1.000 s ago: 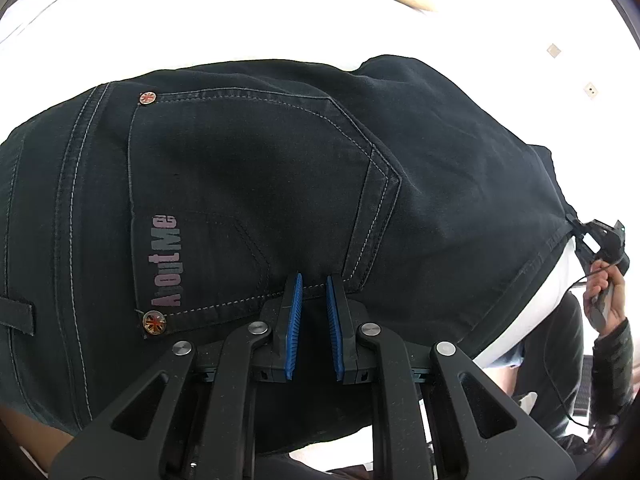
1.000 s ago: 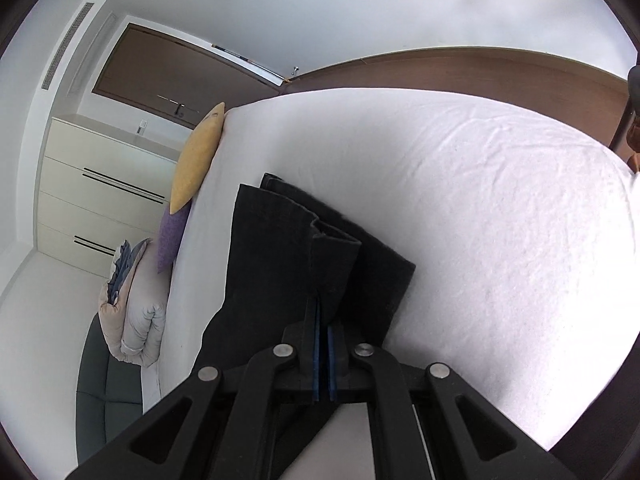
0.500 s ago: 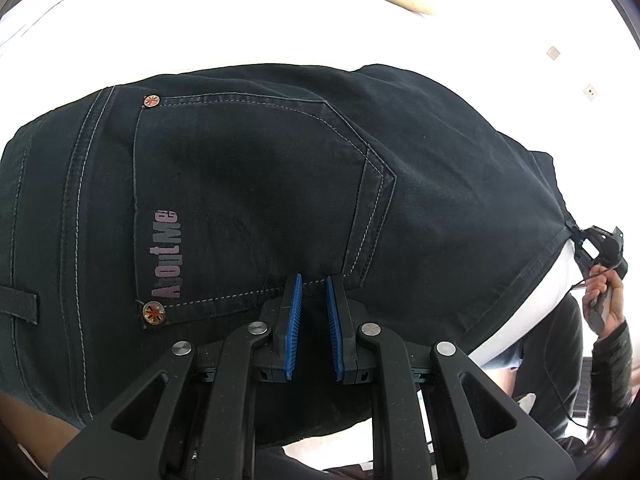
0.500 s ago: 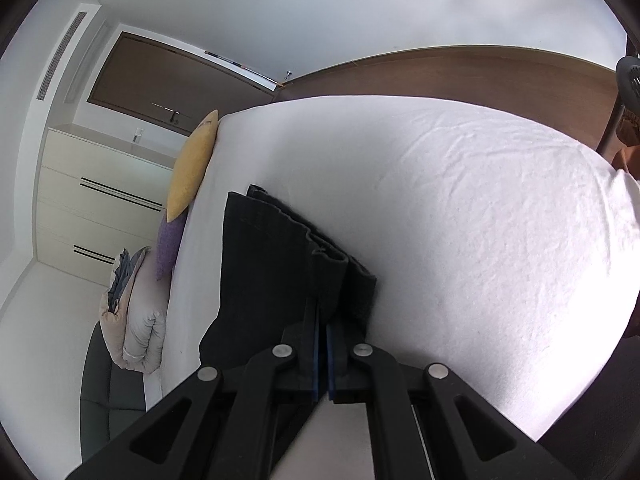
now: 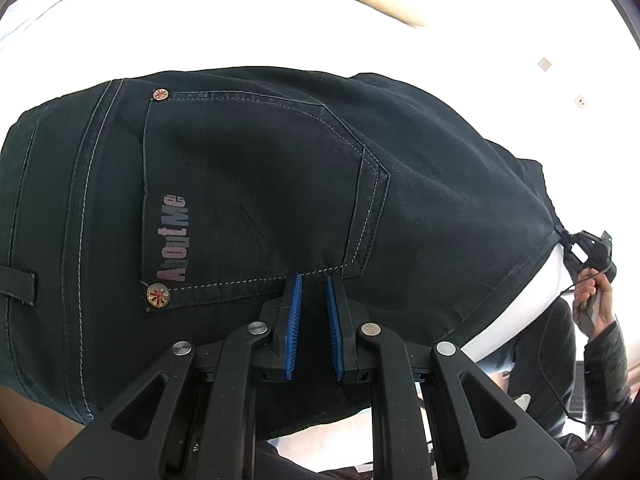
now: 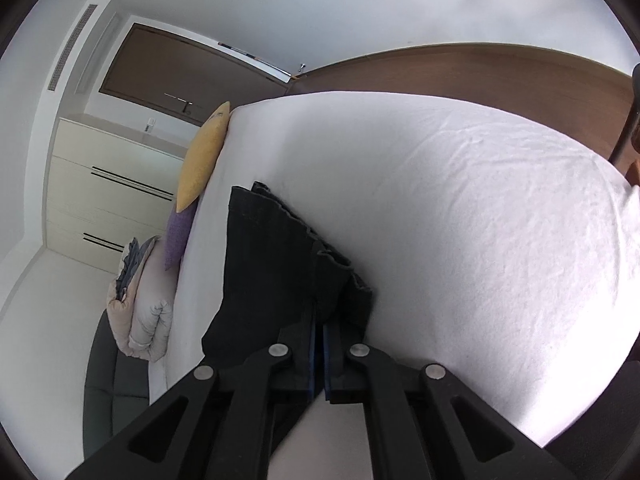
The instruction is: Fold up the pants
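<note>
Left wrist: left tongs (image 5: 313,280) pinch dark stitched denim pants (image 5: 260,168) — right tongs (image 6: 319,334) clamp the hems.

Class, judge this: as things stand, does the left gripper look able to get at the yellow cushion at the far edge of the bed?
Probably not: the left gripper is clamped on the pants, and the yellow cushion lies across the bed.

Dark pants (image 5: 260,184) flat on bed

The pants (image 5: 248,184) run off the left frame edge; the left gripper (image 5: 313,280) hides their lower part.
</note>
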{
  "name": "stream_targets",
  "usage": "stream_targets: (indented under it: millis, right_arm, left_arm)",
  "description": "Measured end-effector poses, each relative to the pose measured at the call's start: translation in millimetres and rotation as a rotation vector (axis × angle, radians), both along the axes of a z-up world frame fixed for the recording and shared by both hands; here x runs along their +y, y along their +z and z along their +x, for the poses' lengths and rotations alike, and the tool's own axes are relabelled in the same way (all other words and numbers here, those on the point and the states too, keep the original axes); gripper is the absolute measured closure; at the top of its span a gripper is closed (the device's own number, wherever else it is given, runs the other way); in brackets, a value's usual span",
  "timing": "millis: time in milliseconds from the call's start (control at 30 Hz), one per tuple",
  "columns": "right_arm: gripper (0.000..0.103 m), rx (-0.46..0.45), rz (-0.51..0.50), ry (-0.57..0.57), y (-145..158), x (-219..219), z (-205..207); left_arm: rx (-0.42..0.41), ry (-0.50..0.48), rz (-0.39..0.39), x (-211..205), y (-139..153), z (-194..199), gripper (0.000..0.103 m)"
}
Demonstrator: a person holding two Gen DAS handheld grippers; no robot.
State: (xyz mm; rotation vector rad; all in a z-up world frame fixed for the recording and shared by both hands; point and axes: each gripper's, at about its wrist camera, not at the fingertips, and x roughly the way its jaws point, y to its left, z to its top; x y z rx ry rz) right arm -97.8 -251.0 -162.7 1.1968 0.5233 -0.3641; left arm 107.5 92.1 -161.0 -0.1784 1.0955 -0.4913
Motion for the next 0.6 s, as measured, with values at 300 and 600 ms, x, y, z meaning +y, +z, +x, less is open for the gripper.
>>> stream_targets:
  millis: [300,600]
  right_arm:
    - [0.04,-0.036,-0.062,0.279,52,94,18]
    - [0.073,-0.023,0.315,0.643,6,220,94]
  left_arm:
    - [-0.017,0.014,-0.008,8,0,-7,0.09]
    - [-0.024,0.021,-0.022,7,-1,-12,0.09]
